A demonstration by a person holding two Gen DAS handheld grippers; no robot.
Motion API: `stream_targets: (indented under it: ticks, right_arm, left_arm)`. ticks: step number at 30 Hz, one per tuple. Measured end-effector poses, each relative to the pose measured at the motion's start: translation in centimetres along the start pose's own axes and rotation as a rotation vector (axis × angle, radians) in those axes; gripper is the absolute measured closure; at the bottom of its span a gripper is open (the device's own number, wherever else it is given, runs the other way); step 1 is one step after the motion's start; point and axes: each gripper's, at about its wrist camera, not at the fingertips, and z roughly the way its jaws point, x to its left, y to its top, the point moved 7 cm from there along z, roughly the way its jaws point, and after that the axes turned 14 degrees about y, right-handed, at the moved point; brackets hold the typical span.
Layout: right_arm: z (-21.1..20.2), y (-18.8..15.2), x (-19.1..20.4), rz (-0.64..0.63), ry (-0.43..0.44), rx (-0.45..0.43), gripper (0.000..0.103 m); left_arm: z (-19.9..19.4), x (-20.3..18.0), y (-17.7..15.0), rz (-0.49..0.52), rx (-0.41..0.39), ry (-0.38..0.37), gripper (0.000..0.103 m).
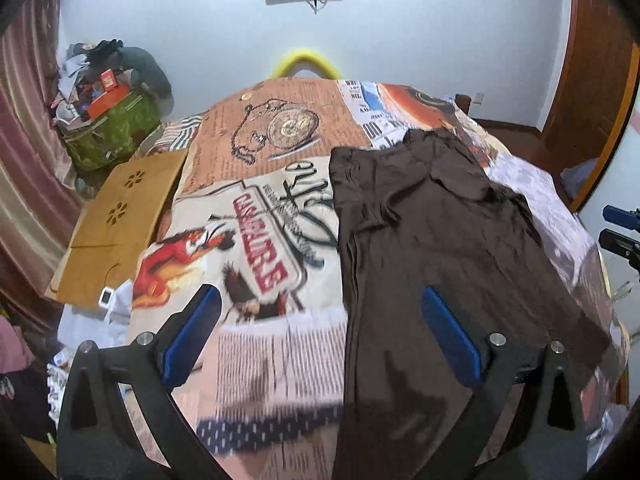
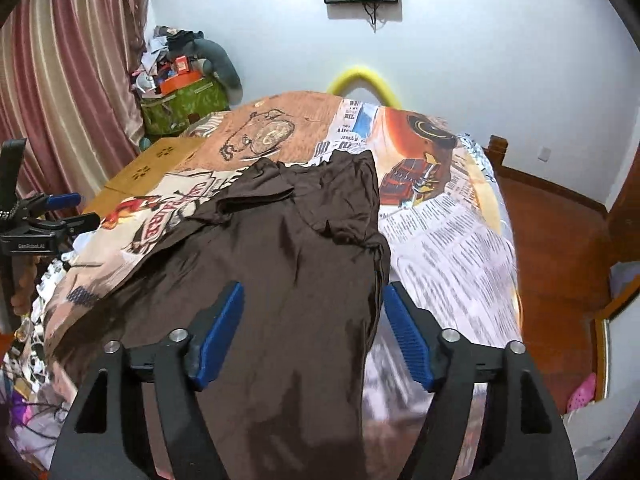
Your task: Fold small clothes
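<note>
Even indoor light, blurred foreground (fisheye-warped)

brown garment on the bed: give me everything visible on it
The brown garment is dark brown, thin, slightly shiny fabric, lightly creased. It lies lengthwise on the printed bedspread, side edges and sleeve-like flaps folded inward at the far end, near end draping toward the cameras. Both tongs, left and right, are open above it; no contact shows.

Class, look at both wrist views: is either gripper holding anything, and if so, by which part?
Nothing is held. The left gripper and the right gripper are both open above the brown garment, gripping no part of it.
</note>
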Motion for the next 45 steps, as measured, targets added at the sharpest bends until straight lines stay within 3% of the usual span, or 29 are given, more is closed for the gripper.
stream_targets:
  ticks: [5,14,20,24,26,28,30,31,34,39,45]
  right_arm:
    - [-1.1,-2.9,0.9,0.014,-0.006,0.016,0.031]
    - [0.0,-9.4,-1.4,0.078,-0.056,0.144,0.031]
    - [1.4,-13.3,-3.8,0.167,-0.058,0.233,0.031]
    - [1.5,-14.5,-3.9,0.2,-0.03,0.239,0.032]
    - [1.2,-14.8,-3.4,0.211,0.005,0.236,0.041]
    - [1.3,-14.7,-3.2,0.22,0.036,0.234,0.05]
    - [1.6,-14.9,-2.8,0.221,0.048,0.233,0.057]
    - [1.7,-14.9,-2.7,0.218,0.05,0.227,0.068]
    - [2.0,-14.7,-2.1,0.187,0.042,0.217,0.095]
    - [1.8,-13.4,-1.7,0.165,0.06,0.199,0.096]
    - [0.5,-10.0,-1.5,0.153,0.094,0.122,0.097]
  left_arm:
    - [-1.3,-0.2,-3.6,0.024,0.041,0.006,0.002]
    - [0.7,-1.6,-11.0,0.044,0.218,-0.052,0.003]
    - [1.0,-1.9,-13.0,0.0,0.267,-0.11,0.022]
    - [0.9,-1.7,-13.4,-0.071,0.299,-0.195,0.046]
    - [0.6,-2.1,-13.4,-0.044,0.284,-0.188,0.059]
    - [0.5,-2.5,-13.3,-0.038,0.285,-0.201,0.08]
    - [0.4,-2.8,-13.1,-0.028,0.282,-0.196,0.092]
    - [0.3,-2.9,-13.1,-0.025,0.282,-0.193,0.095]
    - [0.2,-2.9,-12.9,-0.024,0.286,-0.194,0.097]
    - [-0.6,-2.0,-11.7,-0.038,0.256,-0.187,0.098]
    - [-2.2,-1.2,-7.9,-0.04,0.154,-0.163,0.098]
